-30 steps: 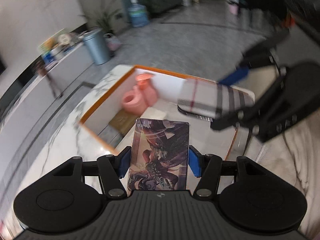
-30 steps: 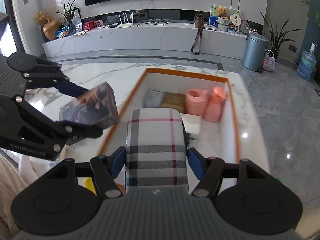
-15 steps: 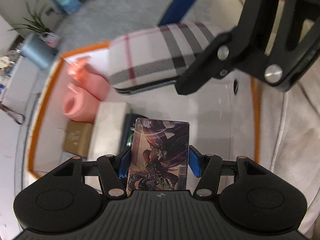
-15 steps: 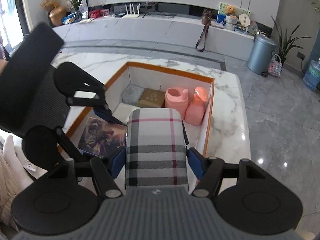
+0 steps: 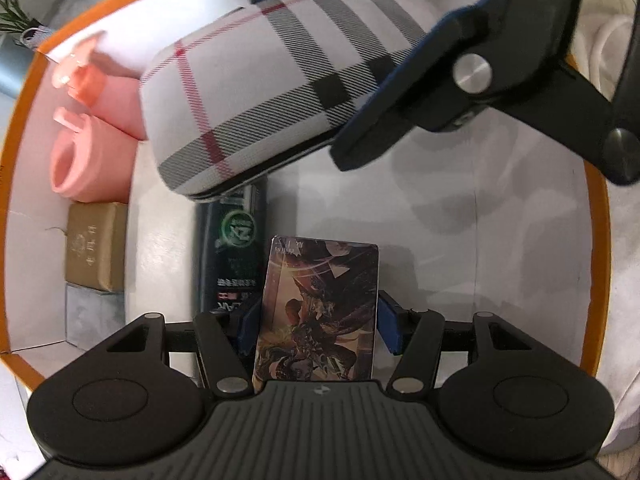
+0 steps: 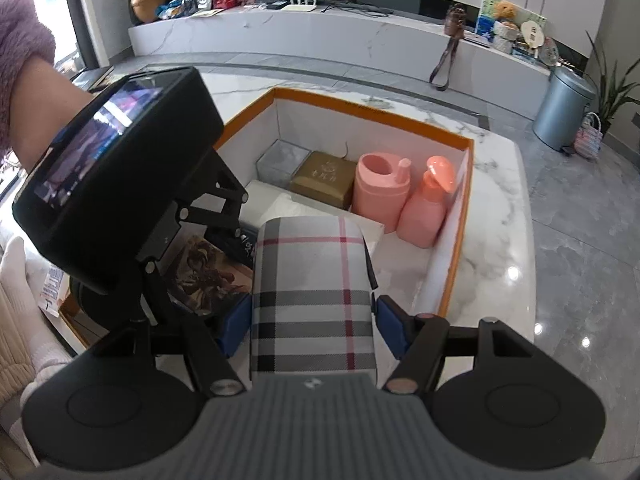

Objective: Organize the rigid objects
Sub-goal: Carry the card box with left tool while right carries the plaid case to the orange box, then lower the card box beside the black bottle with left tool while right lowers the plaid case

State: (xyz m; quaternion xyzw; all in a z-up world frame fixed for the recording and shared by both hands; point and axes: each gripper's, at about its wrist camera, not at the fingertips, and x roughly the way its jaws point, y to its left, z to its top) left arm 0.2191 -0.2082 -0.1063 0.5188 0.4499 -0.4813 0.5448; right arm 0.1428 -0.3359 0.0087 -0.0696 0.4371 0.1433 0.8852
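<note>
The left hand-held gripper (image 5: 318, 334) is clamped on a flat card box (image 5: 318, 312) with a glossy, dark fantasy picture on its face; its blue pads press the two long sides. The box is low inside the tray (image 5: 500, 216), just beside a dark green-and-black packet (image 5: 232, 248) that lies on the tray floor.

The right hand-held gripper (image 6: 314, 326) is clamped on a rounded hard case (image 6: 312, 300) covered with woven plaid cloth — grey and black bands with thin red lines. In the left wrist view the case (image 5: 272, 80) hangs above the tray, over the far end of the dark packet.

The tray is a rectangular cardboard box with white inner walls and an orange rim, and it stands on a marble worktop (image 6: 500, 216). Along its far wall stand a clear plastic box (image 6: 282, 160), a gold-brown paper box (image 6: 326, 178), a smooth pink cup holder (image 6: 380, 190) and a pink pump bottle (image 6: 428, 208) — all in one row, close together. A white flat sheet (image 6: 272, 208) lies in front of them.
</note>
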